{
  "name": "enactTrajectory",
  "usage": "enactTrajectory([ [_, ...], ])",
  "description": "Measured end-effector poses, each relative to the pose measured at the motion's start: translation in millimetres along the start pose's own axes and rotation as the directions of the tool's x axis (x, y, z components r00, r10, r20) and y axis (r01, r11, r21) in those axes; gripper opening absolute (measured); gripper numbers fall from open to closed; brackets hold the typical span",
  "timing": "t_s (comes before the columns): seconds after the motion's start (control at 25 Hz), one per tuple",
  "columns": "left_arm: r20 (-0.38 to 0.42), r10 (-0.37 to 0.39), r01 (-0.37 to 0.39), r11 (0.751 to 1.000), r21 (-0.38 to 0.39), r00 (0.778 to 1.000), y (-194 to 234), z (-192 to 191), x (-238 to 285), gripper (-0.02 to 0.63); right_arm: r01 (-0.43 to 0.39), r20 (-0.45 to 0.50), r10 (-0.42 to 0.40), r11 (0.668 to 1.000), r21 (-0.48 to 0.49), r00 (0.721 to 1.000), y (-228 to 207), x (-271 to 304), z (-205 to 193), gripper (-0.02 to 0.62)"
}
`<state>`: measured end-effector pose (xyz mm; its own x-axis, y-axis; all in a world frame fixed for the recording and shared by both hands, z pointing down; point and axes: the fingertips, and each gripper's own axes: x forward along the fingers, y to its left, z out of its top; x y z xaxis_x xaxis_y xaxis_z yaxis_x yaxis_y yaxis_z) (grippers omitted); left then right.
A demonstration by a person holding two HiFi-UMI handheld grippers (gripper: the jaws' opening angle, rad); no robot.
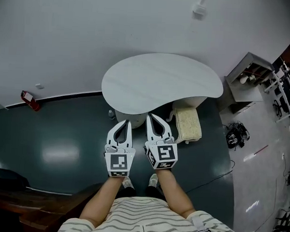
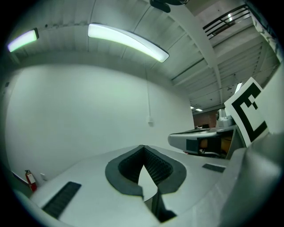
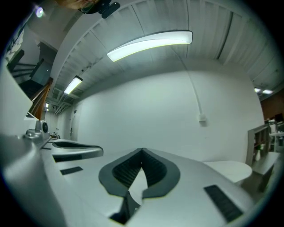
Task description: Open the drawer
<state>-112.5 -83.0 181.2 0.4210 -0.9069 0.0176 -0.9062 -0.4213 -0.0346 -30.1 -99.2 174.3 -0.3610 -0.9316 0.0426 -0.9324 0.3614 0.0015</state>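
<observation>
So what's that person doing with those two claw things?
A person holds a claw in each hand, side by side, pointing at a white curved table by the wall. The left claw and the right claw are both shut and empty, touching nothing. A small cream cabinet sits under the table's right side. No open drawer shows.

The person's left forearm (image 1: 103, 199) and right forearm (image 1: 174, 191) reach forward side by side from a striped shirt (image 1: 144, 220). Each carries a gripper held level and pointing away from the body. The left gripper (image 1: 128, 122) has its jaws closed tip to tip, with nothing between them. The right gripper (image 1: 149, 116) is just beside it and slightly farther out, and is likewise closed and empty.
</observation>
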Motion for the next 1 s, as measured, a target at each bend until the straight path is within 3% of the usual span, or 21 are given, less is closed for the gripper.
enactTrajectory([
  [0.56, -0.068, 0.119, -0.119, 0.993, 0.011, 0.991, -4.4, -106.6, 51.4, -0.002, -0.045, -0.097, 0.048, 0.998, 0.037, 0.994, -50.2, 39.3, -131.9, 0.014],
  [1.0, -0.084, 0.111, -0.115, 0.993, -0.037, 0.99, -11.2, -200.8, 82.2, -0.002, -0.041, -0.128, 0.051, 0.996, 0.083, 0.991, -68.4, 65.8, -230.2, 0.014],
])
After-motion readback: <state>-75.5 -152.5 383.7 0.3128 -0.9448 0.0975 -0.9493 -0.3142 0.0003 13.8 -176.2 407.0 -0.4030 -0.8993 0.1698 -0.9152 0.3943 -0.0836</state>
